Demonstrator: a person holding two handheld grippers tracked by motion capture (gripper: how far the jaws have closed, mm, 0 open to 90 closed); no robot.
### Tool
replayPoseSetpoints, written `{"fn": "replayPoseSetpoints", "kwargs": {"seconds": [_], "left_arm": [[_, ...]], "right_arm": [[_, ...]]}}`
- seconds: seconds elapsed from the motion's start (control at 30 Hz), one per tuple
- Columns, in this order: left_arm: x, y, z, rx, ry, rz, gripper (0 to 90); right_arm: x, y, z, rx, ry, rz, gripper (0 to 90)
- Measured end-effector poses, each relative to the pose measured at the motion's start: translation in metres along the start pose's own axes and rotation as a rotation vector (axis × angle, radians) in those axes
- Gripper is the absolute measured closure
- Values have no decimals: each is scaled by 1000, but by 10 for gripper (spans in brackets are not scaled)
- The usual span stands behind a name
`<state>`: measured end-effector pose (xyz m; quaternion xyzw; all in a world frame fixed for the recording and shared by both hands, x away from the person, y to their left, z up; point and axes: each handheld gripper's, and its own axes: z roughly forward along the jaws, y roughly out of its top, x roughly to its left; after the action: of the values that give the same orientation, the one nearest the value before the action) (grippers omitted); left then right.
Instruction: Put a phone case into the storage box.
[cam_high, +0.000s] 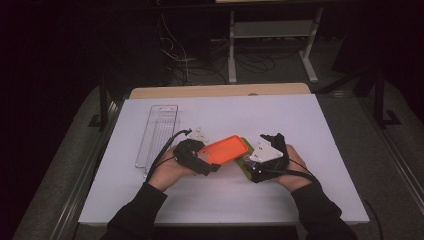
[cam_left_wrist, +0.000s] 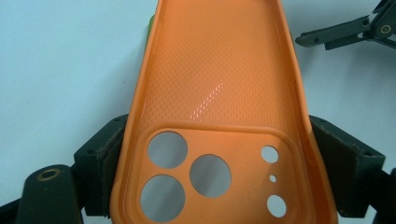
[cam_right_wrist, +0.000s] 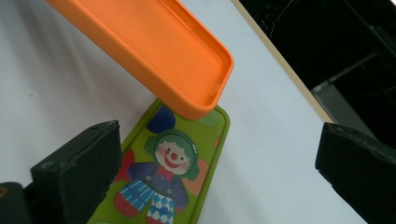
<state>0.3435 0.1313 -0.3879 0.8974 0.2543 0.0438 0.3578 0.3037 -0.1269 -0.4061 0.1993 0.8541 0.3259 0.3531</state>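
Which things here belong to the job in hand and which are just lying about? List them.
In the job:
- orange phone case, clamped by the left gripper
- green clown case, flat on the table between the right gripper's open jaws

Lying about:
- clear tray
- small white piece

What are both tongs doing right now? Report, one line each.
Left tongs: shut on the orange phone case, gripped at its camera end.
Right tongs: open, straddling the green clown case on the table, not pressing it.
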Motion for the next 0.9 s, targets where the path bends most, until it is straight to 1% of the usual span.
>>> {"fn": "replayPoseSetpoints", "kwargs": {"seconds": [0.03,0.07,0.1,0.13,0.17,0.2,0.23,0.27,0.3,0.33,0.37,0.4,0.43,0.47,0.53,0.57,0.6,0.67,0.7,0.8,0.83,0.87,0.9], "left_arm": [[0,0,0,1,0,2,155],[1,0,0,2,-2,8,155],[1,0,0,2,-2,8,155],[1,0,0,5,-3,10,155],[1,0,0,4,1,11,155],[0,0,1,-6,1,1,155],[1,0,0,10,-2,17,155],[1,0,0,9,-1,18,154],[-1,0,2,-20,-6,-18,155],[-1,0,2,-19,-6,-17,155],[0,0,2,-17,-6,-14,155],[0,0,2,-17,-6,-14,155],[0,0,2,-15,-3,-11,155],[0,0,2,-18,-3,-16,155],[-1,0,2,-17,-10,-30,155],[0,0,2,-10,-9,-22,155],[0,0,2,-13,-10,-25,155],[-1,0,2,-11,-13,-26,155],[-1,0,2,-5,-16,-29,155],[-1,-1,2,-7,-16,-38,155],[-1,-1,2,-2,-15,-31,155],[-1,-1,2,-2,-15,-31,155],[0,0,1,4,-17,-26,154]], "right_arm": [[1,1,0,0,-6,-14,0],[1,2,0,-2,-18,-38,0],[1,2,0,-2,-18,-38,0],[3,4,-1,0,-30,-83,0],[4,6,-1,3,-40,-102,0],[6,7,-1,-3,-47,-125,0],[7,8,0,-9,-53,-146,0],[9,9,0,-8,-60,-168,0],[11,10,0,-5,-65,-191,0],[13,11,1,-3,-69,-208,0],[14,12,1,0,-78,-235,0],[14,12,1,0,-78,-235,0],[15,13,1,1,-88,-265,0],[17,15,3,-5,-102,-314,0],[19,16,4,-12,-111,-349,0],[21,17,4,-9,-125,-372,0],[21,17,5,-7,-128,-394,0],[24,17,5,-9,-136,-399,0],[27,18,6,-13,-152,-433,0],[30,19,7,-10,-164,-478,0],[31,20,7,-9,-167,-495,0],[31,20,7,-9,-167,-495,0],[36,21,10,-26,-184,-496,0]]}}
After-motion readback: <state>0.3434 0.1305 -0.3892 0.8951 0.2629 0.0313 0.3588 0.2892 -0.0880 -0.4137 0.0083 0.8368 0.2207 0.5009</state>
